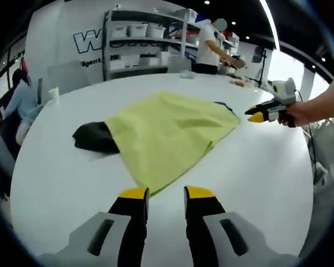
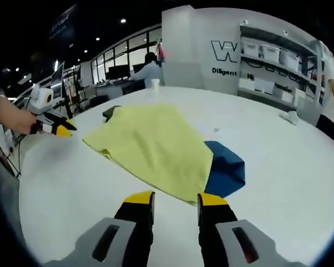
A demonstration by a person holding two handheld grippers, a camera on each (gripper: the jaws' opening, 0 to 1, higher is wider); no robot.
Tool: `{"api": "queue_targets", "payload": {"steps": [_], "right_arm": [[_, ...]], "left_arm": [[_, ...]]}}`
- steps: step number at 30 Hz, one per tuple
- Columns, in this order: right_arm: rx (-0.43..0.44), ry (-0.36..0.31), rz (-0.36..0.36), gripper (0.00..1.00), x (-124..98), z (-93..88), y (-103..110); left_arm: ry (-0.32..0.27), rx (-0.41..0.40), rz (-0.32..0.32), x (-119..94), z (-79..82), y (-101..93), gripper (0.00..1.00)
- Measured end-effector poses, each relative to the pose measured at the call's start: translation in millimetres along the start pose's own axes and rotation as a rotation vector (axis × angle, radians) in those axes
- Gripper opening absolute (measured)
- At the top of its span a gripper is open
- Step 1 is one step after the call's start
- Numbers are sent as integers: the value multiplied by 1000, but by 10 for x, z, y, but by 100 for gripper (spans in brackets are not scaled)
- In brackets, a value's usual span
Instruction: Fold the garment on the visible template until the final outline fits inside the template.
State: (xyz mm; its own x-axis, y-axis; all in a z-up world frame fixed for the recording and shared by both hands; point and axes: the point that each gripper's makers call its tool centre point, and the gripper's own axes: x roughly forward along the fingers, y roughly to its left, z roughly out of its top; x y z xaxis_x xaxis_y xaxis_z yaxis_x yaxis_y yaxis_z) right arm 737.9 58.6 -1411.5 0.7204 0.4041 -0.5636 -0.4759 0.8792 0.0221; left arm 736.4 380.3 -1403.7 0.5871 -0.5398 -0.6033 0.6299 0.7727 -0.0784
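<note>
A yellow-green garment [image 1: 167, 130] lies spread flat on the white round table [image 1: 61, 183]. A black piece [image 1: 94, 138] sticks out from under its left end, and a dark blue corner [image 1: 227, 105] shows at its far right. In the right gripper view the garment [image 2: 153, 144] covers most of a dark blue sheet [image 2: 225, 169], with the black piece [image 2: 111, 111] at the far end. My left gripper [image 1: 166, 193] is open just short of the garment's near corner, also seen as the left gripper [image 2: 58, 129]. My right gripper [image 2: 175, 199] is open at the garment's edge, and the right gripper [image 1: 264, 115] is hand-held beside the cloth.
Shelves with white bins [image 1: 139, 33] stand behind the table, where a person [image 1: 209, 47] works. Another person [image 1: 19, 100] sits at the left. A white cup [image 1: 54, 94] stands near the table's far left edge; small items [image 1: 239, 82] lie at the far right.
</note>
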Motion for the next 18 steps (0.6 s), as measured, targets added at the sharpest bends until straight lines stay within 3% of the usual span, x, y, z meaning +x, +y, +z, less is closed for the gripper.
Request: {"api": "queue_targets", "payload": {"steps": [11,18], "right_arm": [[-9,42,2,17,126,-149,-115],[-38,41,9,16,194,-129,-134]], "left_arm": [[41,10,16,211,-84,109,20],[57,14,20,259,-131,142,19]]}}
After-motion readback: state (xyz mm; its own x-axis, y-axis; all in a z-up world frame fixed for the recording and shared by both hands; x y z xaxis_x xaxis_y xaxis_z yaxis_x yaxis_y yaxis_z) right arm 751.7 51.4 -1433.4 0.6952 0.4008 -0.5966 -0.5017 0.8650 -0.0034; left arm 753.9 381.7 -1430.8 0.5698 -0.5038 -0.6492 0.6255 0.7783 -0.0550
